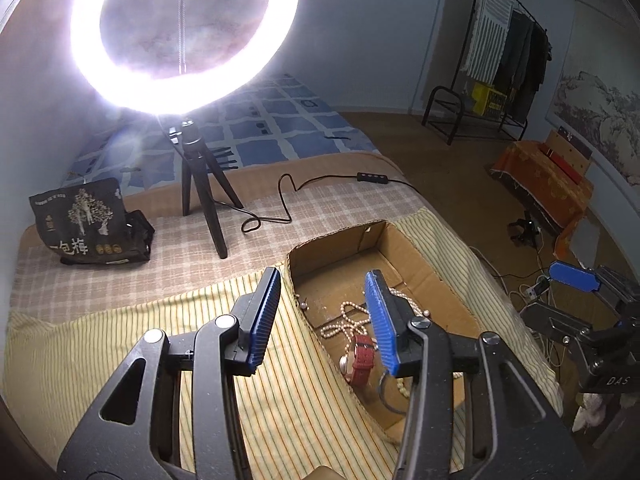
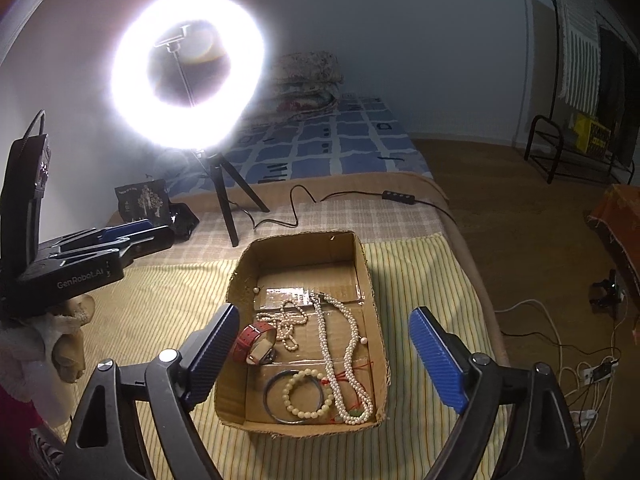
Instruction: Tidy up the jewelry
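Note:
An open cardboard box lies on a striped yellow cloth. Inside it are a red-strapped watch, a tangled pearl necklace, a long pearl strand, a cream bead bracelet and a thin dark bangle. My right gripper hovers above the box's near end, open, with nothing between its blue pads. My left gripper is open over the box's left wall, also holding nothing; below it show the watch and pearls.
A glaring ring light on a black tripod stands behind the box, its cable trailing across the checked cover. A dark printed bag sits far left. The bed edge drops to a floor with cords on the right.

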{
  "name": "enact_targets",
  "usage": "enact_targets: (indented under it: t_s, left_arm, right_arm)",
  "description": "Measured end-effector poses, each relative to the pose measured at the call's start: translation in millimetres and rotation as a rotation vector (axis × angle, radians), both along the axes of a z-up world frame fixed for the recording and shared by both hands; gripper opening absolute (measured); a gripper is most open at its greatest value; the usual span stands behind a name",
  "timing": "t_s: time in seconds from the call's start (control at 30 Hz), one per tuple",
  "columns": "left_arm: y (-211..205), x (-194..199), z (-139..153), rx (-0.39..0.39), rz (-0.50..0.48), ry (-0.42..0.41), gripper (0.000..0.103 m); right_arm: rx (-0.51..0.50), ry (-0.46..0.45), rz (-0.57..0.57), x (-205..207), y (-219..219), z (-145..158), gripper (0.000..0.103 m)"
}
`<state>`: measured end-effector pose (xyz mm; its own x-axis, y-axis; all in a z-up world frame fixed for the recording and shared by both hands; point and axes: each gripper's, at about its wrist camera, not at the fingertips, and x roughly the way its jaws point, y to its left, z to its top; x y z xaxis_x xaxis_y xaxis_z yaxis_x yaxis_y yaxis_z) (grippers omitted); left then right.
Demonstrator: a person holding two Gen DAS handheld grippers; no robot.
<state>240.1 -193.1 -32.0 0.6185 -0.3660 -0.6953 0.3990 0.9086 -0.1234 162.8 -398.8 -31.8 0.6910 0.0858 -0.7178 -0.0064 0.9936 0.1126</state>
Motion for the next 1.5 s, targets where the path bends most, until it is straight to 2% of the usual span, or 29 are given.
enact_targets:
  t_s: [0.1,0.2,0.3,0.37,0.47,0.67,0.93,1.07,1.23,1.3,1.5]
  left_arm:
    - [7,-12,6,0.005,0.002,-0.019,0.051]
    - [16,-25,12,0.002,0.000,-0.033,0.052]
    - [24,-35,17,0.003,0.002,-0.039,0.053]
    - [30,-42,20,-0.002,0.004,-0.041,0.054]
    - [38,-54,23,-0.005,0.011,-0.052,0.062]
    - [54,-77,29,-0.004,0.033,-0.063,0.072]
    - [70,-102,28,0.003,0.066,-0.069,0.076]
    - [72,-113,29,0.009,0.063,-0.093,0.077]
    - [73,-125,32,0.008,0.047,-0.137,0.087]
    - [74,-128,33,0.008,0.037,-0.152,0.095]
    - [75,-133,32,0.034,0.050,-0.184,0.099]
  right_arm:
    - [-0.032,-0.016,-0.009,-9,7,7,0.093]
    - [-0.053,-0.028,-0.017,-17,14,13,0.094]
    - [-0.081,-0.041,-0.033,-26,21,18,0.103]
    - [-0.099,-0.056,-0.042,-31,25,22,0.103]
    - [-0.107,-0.070,-0.046,-40,32,27,0.103]
    - [-0.132,-0.083,-0.074,-53,43,32,0.103]
    - [-0.170,-0.131,-0.131,-75,54,36,0.103]
    - [-0.167,-0.153,-0.138,-82,57,38,0.103]
    - [-0.181,-0.185,-0.164,-88,58,38,0.103]
    - [-0.182,-0.195,-0.177,-89,57,37,0.103]
    - [-0.178,-0.214,-0.204,-91,55,35,0.103]
